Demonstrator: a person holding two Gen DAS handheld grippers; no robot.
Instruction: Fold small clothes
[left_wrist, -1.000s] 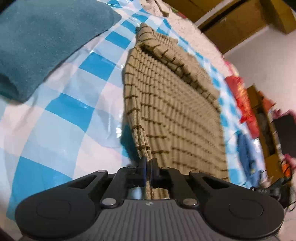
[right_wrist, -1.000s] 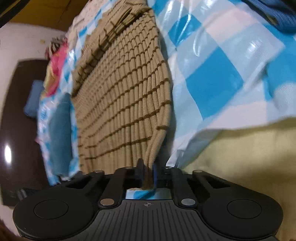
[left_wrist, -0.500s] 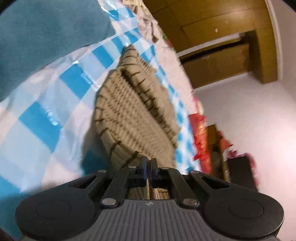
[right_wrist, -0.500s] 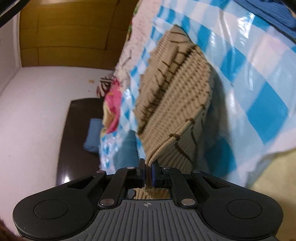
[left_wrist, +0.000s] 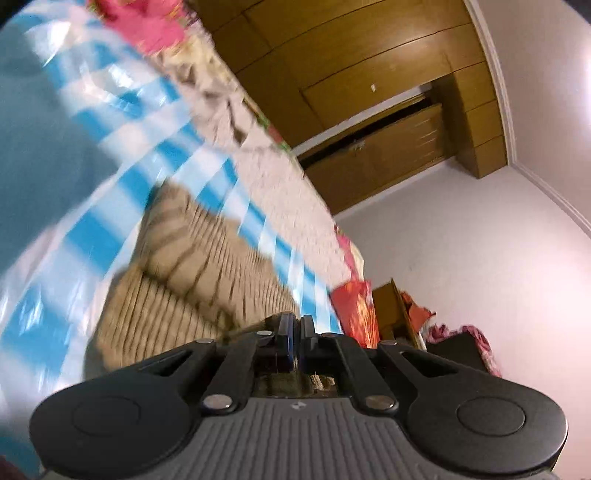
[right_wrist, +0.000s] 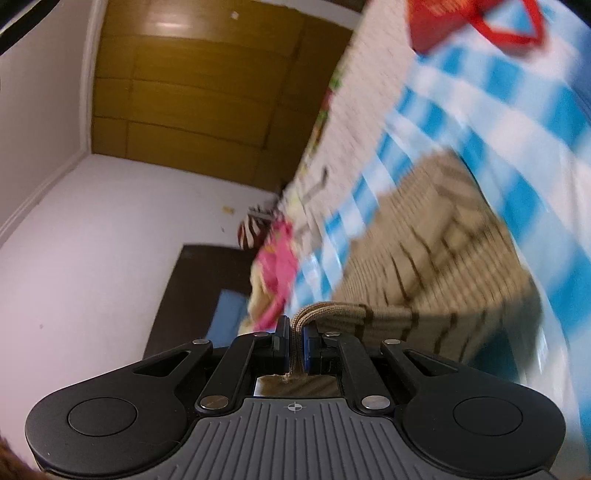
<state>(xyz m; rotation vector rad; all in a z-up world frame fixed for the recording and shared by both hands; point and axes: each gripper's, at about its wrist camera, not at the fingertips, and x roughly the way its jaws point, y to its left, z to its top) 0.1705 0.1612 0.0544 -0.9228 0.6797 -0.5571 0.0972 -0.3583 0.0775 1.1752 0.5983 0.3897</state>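
We see a blue-and-white checked plastic sheet (left_wrist: 92, 236) spread over the bed, shown again in the right wrist view (right_wrist: 517, 122), and both pictures are blurred. Behind it stands a wooden wardrobe (left_wrist: 369, 92), also visible from the right side (right_wrist: 192, 92), against pale walls. A teal cloth (left_wrist: 40, 147) covers the upper left of the left wrist view, lying on the sheet. On the sheet lies the tan ribbed sweater with dark stripes (left_wrist: 192, 280), and in the right wrist view the same sweater (right_wrist: 436, 258) appears as a doubled-over bundle whose near edge rises off the sheet toward us. A dark panel (right_wrist: 192, 288) sits against the wall at the left of the right wrist view. A pink flowered fabric (left_wrist: 147, 26) lies at the far end of the bed, and a red packet (left_wrist: 356, 310) sits at the bed's edge beyond the sweater. Our right gripper (right_wrist: 295, 345) has its 2 blue-padded fingers (right_wrist: 308, 350) pressed together on a folded hem of the sweater, which loops up out of them. Our left gripper (left_wrist: 295, 334) has its 2 fingers almost together with a narrow slit, the sweater's edge running in beneath them; we cannot tell whether cloth is pinched there.
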